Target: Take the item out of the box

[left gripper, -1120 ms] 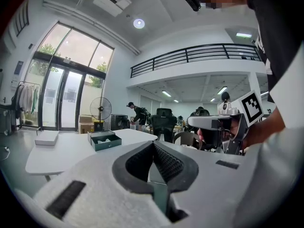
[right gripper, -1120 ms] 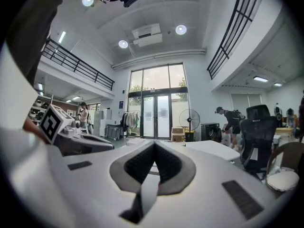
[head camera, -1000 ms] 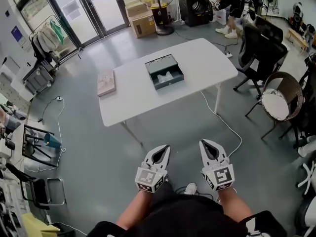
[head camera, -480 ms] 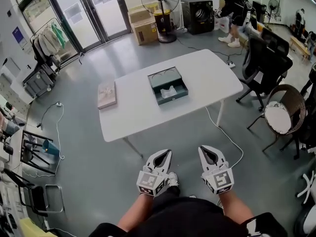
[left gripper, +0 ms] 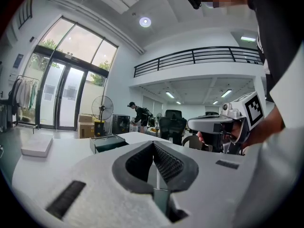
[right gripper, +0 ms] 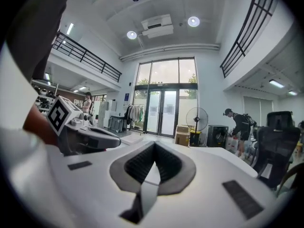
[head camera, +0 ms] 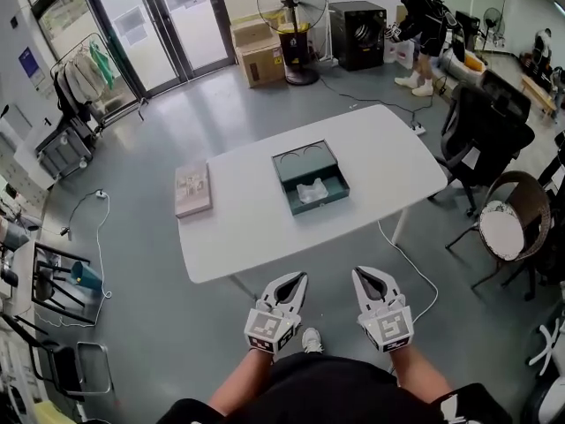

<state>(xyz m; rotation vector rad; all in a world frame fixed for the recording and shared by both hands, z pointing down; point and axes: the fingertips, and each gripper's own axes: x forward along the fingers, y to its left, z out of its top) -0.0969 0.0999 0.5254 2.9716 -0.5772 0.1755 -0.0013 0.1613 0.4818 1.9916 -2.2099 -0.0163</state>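
Note:
An open dark green box (head camera: 310, 177) lies on the white table (head camera: 247, 228), with a pale item (head camera: 312, 191) in its near half. The box (left gripper: 108, 143) shows low and side-on in the left gripper view. My left gripper (head camera: 298, 279) and right gripper (head camera: 360, 275) hang side by side over the floor, short of the table's near edge. Both are shut with nothing between the jaws. In each gripper view the other gripper shows at the side: the right gripper (left gripper: 192, 124) and the left gripper (right gripper: 116, 140).
A flat pinkish book-like box (head camera: 192, 189) lies at the table's left end. Black office chairs (head camera: 484, 113) and a round wicker chair (head camera: 508, 228) stand to the right. A cable (head camera: 406, 254) runs under the table. A fan (head camera: 291, 7), cardboard boxes and a person (head camera: 422, 16) are at the back.
The table and box have come nearer and lower in the head view as I walk toward them. Both grippers stay shut and side by side.

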